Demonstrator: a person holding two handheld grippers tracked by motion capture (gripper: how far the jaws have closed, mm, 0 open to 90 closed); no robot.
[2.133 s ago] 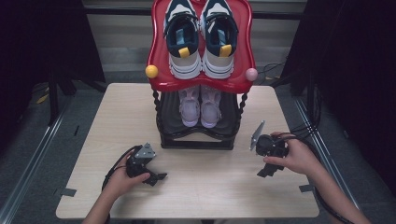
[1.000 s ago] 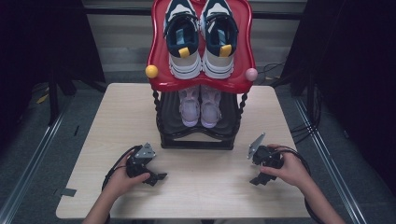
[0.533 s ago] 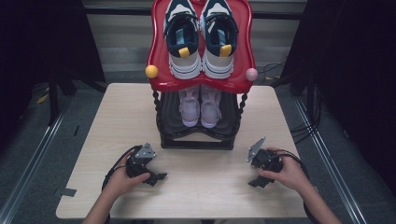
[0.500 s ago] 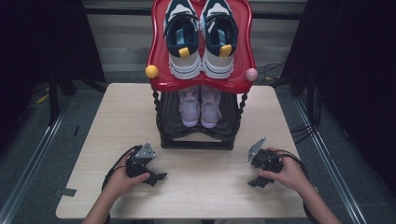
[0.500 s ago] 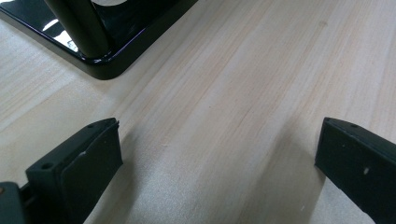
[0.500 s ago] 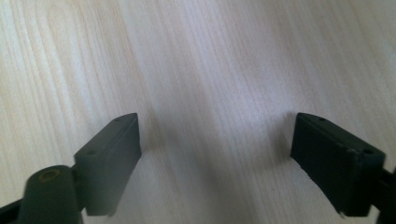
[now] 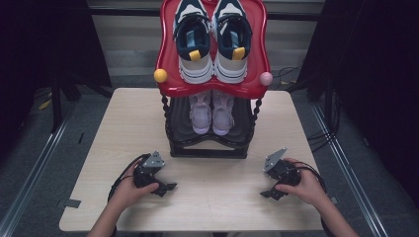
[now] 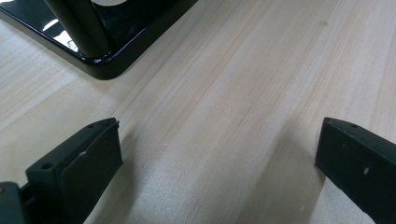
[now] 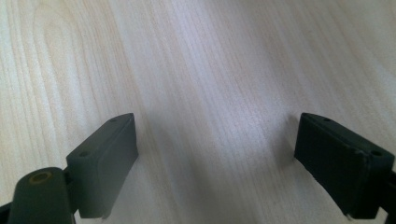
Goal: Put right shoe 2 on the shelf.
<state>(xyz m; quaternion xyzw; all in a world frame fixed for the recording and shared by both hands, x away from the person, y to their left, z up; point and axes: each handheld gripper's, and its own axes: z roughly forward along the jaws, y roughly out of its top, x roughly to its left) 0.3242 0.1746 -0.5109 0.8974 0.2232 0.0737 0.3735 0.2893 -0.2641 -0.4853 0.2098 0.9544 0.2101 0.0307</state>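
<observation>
Clearly, no shoe is gripped at this moment, and the step in hand is judged to be a resting or starting one. The left gripper [image 7: 165,186] is held low over the table [image 7: 123,128], with its jaws spread wide and nothing between them; in the left gripper view only bare wood is seen between the jaws, and a corner of the black base [image 8: 100,65] of the shoe rack [image 7: 210,143] is seen near. The right gripper [image 7: 271,192] is likewise wide open and empty, near the right front part of the table. The nearest things are the pale pair of shoes [image 7: 211,112] on the lower shelf, side by side, toes towards the person; a dark pair [image 7: 213,42] is placed on the red upper shelf [image 7: 165,64]. For a next move, a forward reach under the red shelf would probably be needed, and its front edge and the twisted posts [image 7: 166,111] should be avoided. Open room is left on the table at both sides of the rack and in front of it.
</observation>
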